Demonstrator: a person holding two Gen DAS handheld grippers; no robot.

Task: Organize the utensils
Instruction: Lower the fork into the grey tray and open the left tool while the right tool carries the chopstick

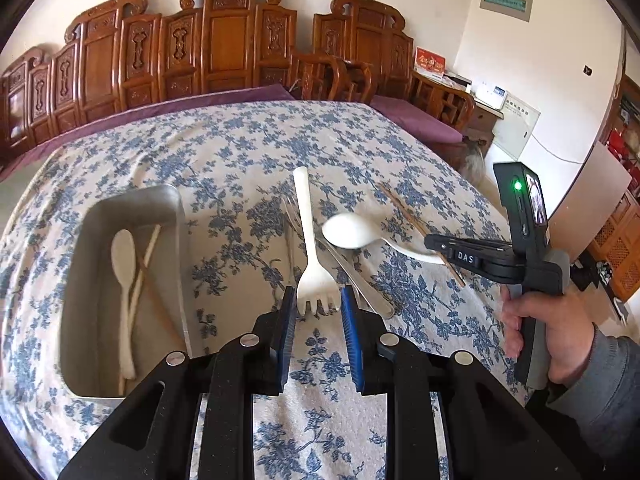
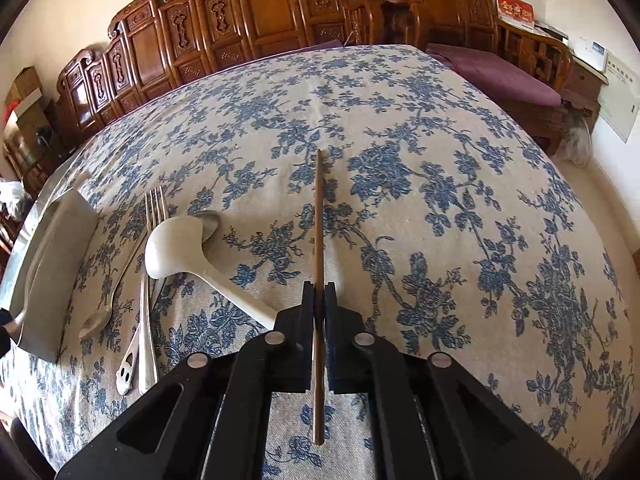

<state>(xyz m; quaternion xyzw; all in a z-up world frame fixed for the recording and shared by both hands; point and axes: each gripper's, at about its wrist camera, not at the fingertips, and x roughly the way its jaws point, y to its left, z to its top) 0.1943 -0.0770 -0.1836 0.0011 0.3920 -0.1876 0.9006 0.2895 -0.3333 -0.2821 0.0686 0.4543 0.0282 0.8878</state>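
Clamping down tight, the right gripper [image 2: 319, 292] has its jaws pressed together on a brown chopstick [image 2: 318, 216], and that thin stick runs straight out ahead over the blue floral tablecloth [image 2: 460, 200] while its near end pokes back between the black arms. Over on the other side, the left gripper [image 1: 318, 300] is spread apart, blue pads [image 1: 351, 312] either side of the tines of a white plastic fork [image 1: 310, 240], which lies flat on the cloth with its handle pointing away; whether the pads touch the fork, I cannot tell. Just right of that fork, a white ladle-style spoon [image 1: 348, 231] rests bowl-up across some metal cutlery [image 1: 352, 276], its handle reaching toward the right-hand tool. In the right wrist view the same white spoon [image 2: 180, 246] sits left of the held chopstick, with a metal fork [image 2: 154, 208] and other steel pieces beside it. Far left, the grey metal tray [image 1: 132, 208] holds a white spoon [image 1: 125, 272] and pale chopsticks [image 1: 146, 260] crossed against it. The person's right hand [image 1: 560, 332] grips the handle of the right tool at the table edge. Carved wooden chairs [image 1: 224, 44] line the wall behind.
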